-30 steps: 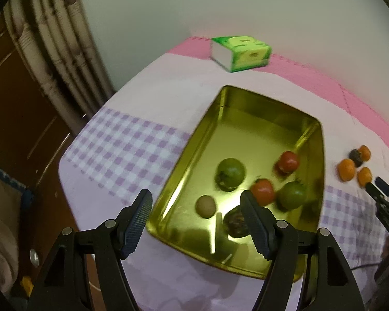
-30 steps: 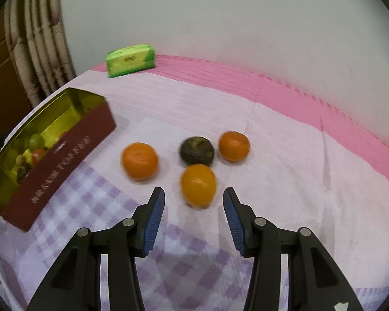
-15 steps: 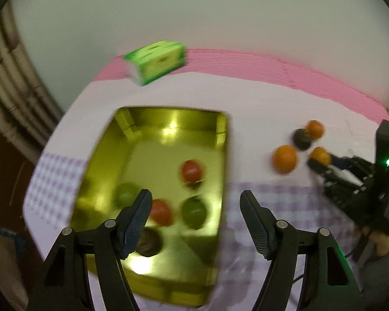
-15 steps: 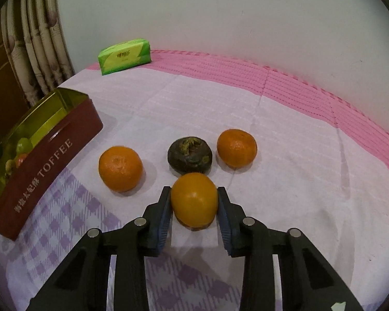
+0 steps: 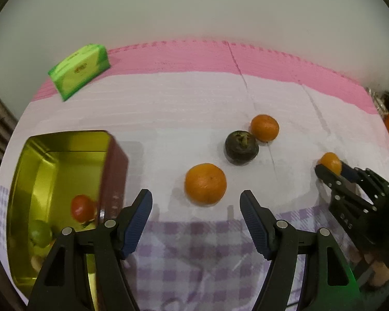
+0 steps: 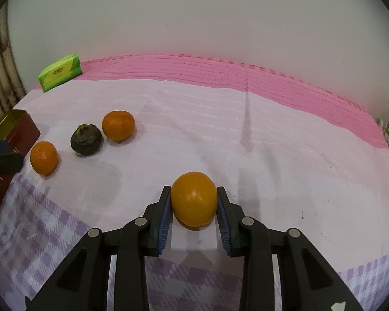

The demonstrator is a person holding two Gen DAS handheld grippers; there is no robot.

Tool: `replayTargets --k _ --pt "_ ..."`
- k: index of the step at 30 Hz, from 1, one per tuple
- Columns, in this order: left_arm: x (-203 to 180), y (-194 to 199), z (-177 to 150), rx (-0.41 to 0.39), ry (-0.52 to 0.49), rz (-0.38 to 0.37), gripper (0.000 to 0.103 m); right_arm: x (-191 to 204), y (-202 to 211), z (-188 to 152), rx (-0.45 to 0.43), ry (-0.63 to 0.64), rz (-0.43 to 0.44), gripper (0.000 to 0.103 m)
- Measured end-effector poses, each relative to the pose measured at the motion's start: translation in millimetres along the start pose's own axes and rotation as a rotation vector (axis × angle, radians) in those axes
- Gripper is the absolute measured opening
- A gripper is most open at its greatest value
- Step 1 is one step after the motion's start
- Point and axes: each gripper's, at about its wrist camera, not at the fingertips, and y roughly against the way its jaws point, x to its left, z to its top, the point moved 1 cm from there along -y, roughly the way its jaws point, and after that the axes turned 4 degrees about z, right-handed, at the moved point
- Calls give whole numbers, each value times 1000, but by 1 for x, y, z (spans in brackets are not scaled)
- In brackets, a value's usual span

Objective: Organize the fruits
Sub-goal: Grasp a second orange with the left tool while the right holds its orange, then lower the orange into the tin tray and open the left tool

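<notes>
My right gripper (image 6: 194, 203) is shut on an orange (image 6: 194, 199) and holds it just above the cloth; it also shows in the left wrist view (image 5: 329, 163) at the far right. My left gripper (image 5: 195, 213) is open and empty, just short of a loose orange (image 5: 205, 183). Behind that lie a dark round fruit (image 5: 241, 147) and another orange (image 5: 264, 127). The gold toffee tin (image 5: 39, 171) at the left holds a red fruit (image 5: 82, 207) and a green fruit (image 5: 40, 233). The right wrist view shows the same orange (image 6: 43, 157), dark fruit (image 6: 85, 139) and far orange (image 6: 118, 125).
A green tissue pack (image 5: 80, 70) lies at the back left by the wall. The table has a white, pink and purple-check cloth (image 5: 194, 98). A curtain (image 6: 0, 72) hangs at the left edge. The tin's red side (image 6: 20, 132) shows at the left.
My right gripper closed on the orange and carried it right, away from the other fruits. My left gripper swung right from over the tin to face the loose oranges.
</notes>
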Motion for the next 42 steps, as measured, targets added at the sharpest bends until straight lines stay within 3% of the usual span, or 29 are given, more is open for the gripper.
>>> replayTargets --k 8,12,25,31,36,42 --pt "-6 -32 7 46 32 20 66 5 0 1 5 8 -5 32" --pt "-8 -38 6 68 38 -1 42 5 0 1 5 11 -8 32" --pt "2 -5 -7 25 22 14 41 3 0 1 5 6 -1 32" --pt "38 24 -10 -11 75 32 41 4 1 1 6 7 -2 32" --pt "79 44 -15 -39 105 101 41 4 0 1 6 7 -2 32" --pt "136 43 -35 7 167 175 41 3 0 1 7 7 -1 32"
